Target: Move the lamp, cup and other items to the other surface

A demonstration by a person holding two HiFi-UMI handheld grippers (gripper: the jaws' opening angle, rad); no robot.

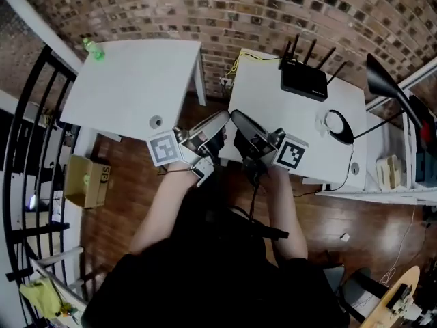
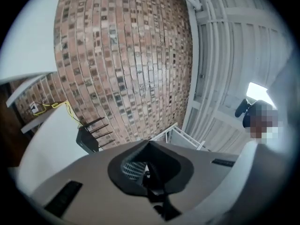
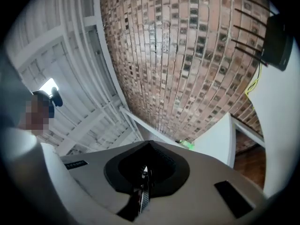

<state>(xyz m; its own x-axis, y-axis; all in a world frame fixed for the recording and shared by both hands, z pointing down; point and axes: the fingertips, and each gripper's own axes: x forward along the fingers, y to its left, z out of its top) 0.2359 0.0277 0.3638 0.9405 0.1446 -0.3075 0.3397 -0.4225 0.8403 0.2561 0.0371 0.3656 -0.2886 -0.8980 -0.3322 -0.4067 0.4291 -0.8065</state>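
Reach for the black desk lamp (image 1: 381,79) on the right tabletop (image 1: 266,94) demands first spreading left claw (image 1: 217,121) and right claw (image 1: 239,118), both pinched together and empty.

Green obj (image 1: 93,49) on L table (image 1: 130,87) too small to ID.

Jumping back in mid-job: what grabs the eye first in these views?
The left gripper and right gripper, both shut and empty, hover side by side near the gap between two white tables. The right table carries a black router and black lamp; the left table bears a small green item at its far corner.
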